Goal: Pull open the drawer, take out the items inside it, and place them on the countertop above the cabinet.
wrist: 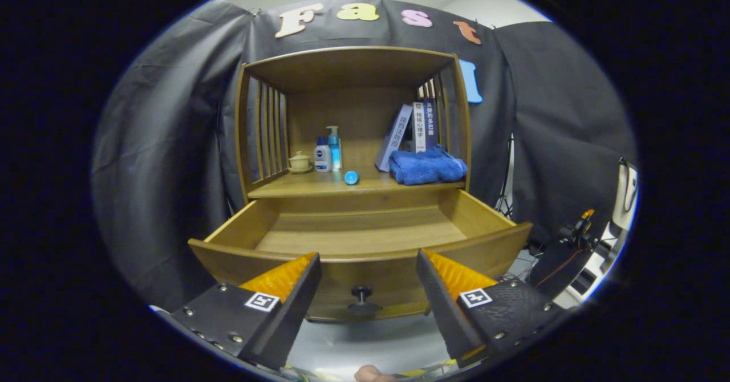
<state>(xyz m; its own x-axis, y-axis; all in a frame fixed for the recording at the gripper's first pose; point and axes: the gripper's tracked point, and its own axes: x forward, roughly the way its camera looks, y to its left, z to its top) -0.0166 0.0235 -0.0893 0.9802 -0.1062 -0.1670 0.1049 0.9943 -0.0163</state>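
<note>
Two fingers of the gripper (368, 291) stand wide apart and hold nothing, with the round dark knob (361, 296) of the wooden drawer (359, 236) showing in the gap between them, just ahead. That drawer is pulled well out of the wooden cabinet (353, 137), and the part of its floor that can be seen is bare wood; the near strip behind the curved front panel is hidden, so I cannot rule out something small lying there. On the desk surface (308, 185) above the drawer sit a folded blue towel (426, 166) at the right, leaning books (412, 131) behind it, a small blue round piece (351, 178) near the front edge, and, toward the left, a blue pump bottle (334, 147), a white bottle with a blue cap (322, 155) and a pale lidded cup on a saucer (300, 162). Judging by this, the opening is done and the emptying looks finished or nearly so; which of those things came from the drawer cannot be told.
</note>
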